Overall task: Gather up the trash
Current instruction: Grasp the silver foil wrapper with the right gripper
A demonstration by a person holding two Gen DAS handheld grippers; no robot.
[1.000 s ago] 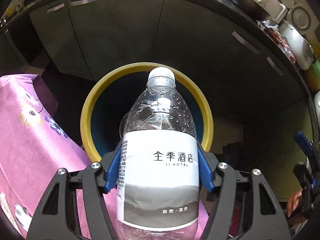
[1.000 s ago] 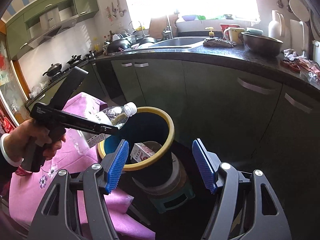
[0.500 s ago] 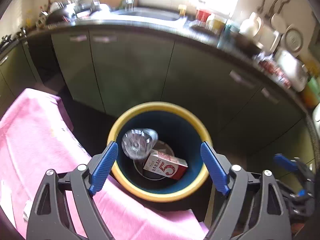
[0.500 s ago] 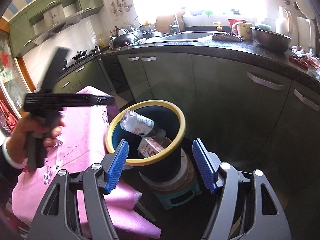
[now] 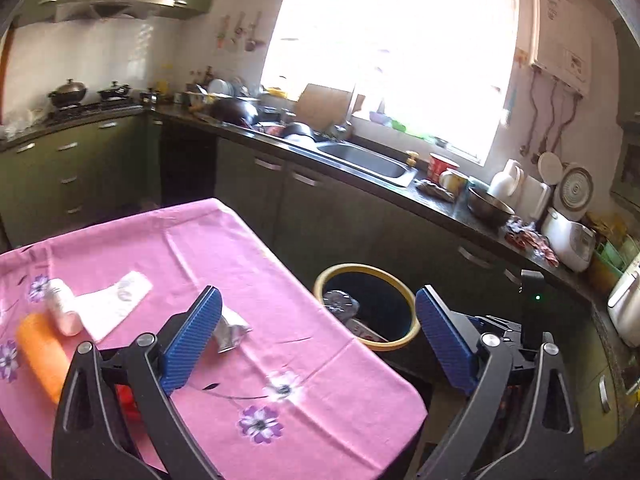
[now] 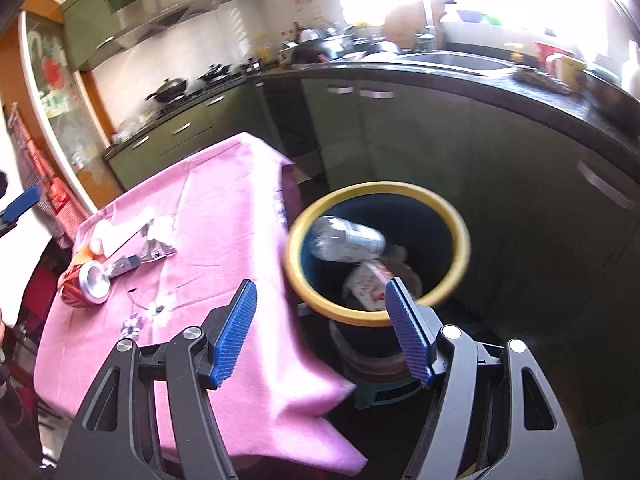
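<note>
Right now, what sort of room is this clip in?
A home kitchen, most likely: a steel sink under the window, pots on a gas hob below an extractor hood, green cabinets.

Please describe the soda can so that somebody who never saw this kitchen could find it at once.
Find the pink tablecloth beside the yellow-rimmed bin. At the cloth's far side from the bin lies a cluster of trash. The can is the red one on its side, its round silver end facing the camera, next to a crumpled foil wrapper.

You see one bin [image 6: 460,232] holding one clear bottle [image 6: 348,242] and one carton [image 6: 366,286]; one red can [image 6: 82,284], one orange bottle [image 5: 42,354], one white roll [image 5: 60,306], one foil wrapper [image 5: 232,330].
</note>
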